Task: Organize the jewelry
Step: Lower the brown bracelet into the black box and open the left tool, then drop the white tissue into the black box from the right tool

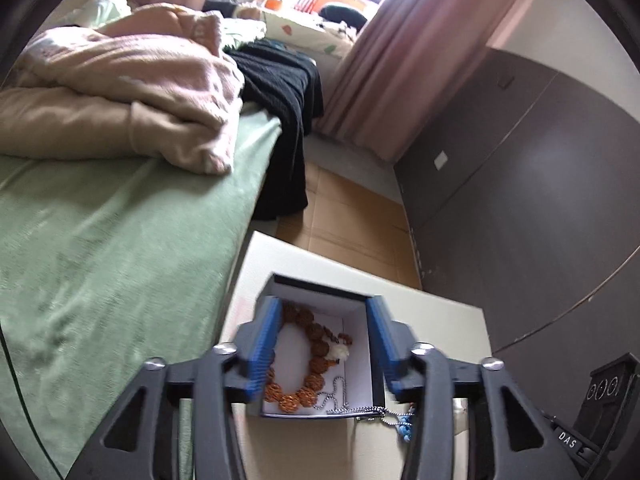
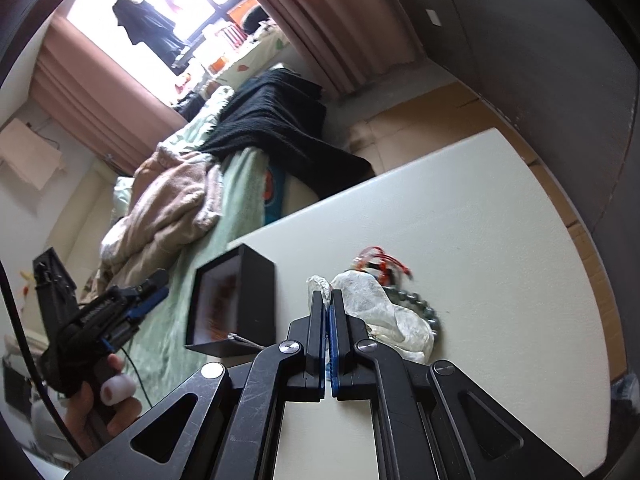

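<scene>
Motion blur smears the inside of the black box [image 2: 236, 300] in the right wrist view, so its contents read there only as a reddish-brown patch, and whatever sits between the right hand-held gripper [image 2: 329, 300] fingers is hidden by them; they are pressed almost together, possibly on a blue strip seen in the narrow gap, though I cannot tell what it is. The left wrist view looks straight down into the box [image 1: 320, 292], white-lined and open-topped, on the pale bench [image 1: 440, 320] just beside the bed [image 1: 100, 248]. Inside lies a bracelet of knobbly brown beads [image 1: 312, 356] in a loop, with a white tuft at one side, and a silver ball chain [image 1: 344, 398] that trails over the near wall onto the bench. The left hand-held gripper [image 1: 323, 320] hangs over the box with its blue-padded fingers spread wide, holding nothing. Farther along the bench sit a crumpled white pouch [image 2: 384, 312], a string of grey-green beads [image 2: 424, 312] partly tucked behind it, and a red cord [image 2: 380, 258]. A beige blanket [image 1: 132, 88] and a black garment [image 1: 280, 92] lie on the bed.
</scene>
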Demonstrator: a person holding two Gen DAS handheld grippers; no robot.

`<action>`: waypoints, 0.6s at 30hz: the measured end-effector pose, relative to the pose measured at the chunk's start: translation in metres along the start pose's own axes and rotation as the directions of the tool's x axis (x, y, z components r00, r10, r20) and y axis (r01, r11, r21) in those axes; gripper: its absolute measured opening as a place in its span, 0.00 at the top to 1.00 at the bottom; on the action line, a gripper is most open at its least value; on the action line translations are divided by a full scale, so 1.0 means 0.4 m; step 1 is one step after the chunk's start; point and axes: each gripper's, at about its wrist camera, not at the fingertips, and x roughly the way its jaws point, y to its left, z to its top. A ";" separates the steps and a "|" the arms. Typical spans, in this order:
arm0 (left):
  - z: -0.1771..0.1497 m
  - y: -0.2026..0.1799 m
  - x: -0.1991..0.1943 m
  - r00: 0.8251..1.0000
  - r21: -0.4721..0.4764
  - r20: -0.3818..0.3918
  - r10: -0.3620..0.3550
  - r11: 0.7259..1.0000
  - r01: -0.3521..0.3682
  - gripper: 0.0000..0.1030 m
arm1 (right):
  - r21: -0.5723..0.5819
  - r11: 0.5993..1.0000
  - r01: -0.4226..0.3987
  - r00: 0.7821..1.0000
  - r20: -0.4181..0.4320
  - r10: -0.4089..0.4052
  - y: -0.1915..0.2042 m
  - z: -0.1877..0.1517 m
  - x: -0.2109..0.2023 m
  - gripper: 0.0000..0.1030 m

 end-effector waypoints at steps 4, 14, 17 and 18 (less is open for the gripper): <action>0.012 0.011 -0.043 0.999 0.003 0.039 -0.001 1.000 0.001 0.45 | -0.033 0.998 -0.050 0.999 0.018 0.051 0.048 -0.004 -0.007 0.97; 0.040 0.054 -0.102 0.998 0.007 0.065 -0.010 1.000 0.009 0.36 | -0.142 0.978 -0.152 0.986 0.050 0.160 0.231 0.011 0.002 0.97; 0.049 0.075 -0.118 0.996 -0.006 0.086 -0.008 1.000 0.009 0.29 | -0.174 0.971 -0.165 0.984 0.036 0.173 0.287 0.016 0.026 0.97; 0.052 0.085 -0.124 0.996 -0.018 0.090 -0.011 1.000 0.012 0.28 | -0.189 0.968 -0.166 0.984 0.034 0.175 0.307 0.018 0.035 0.97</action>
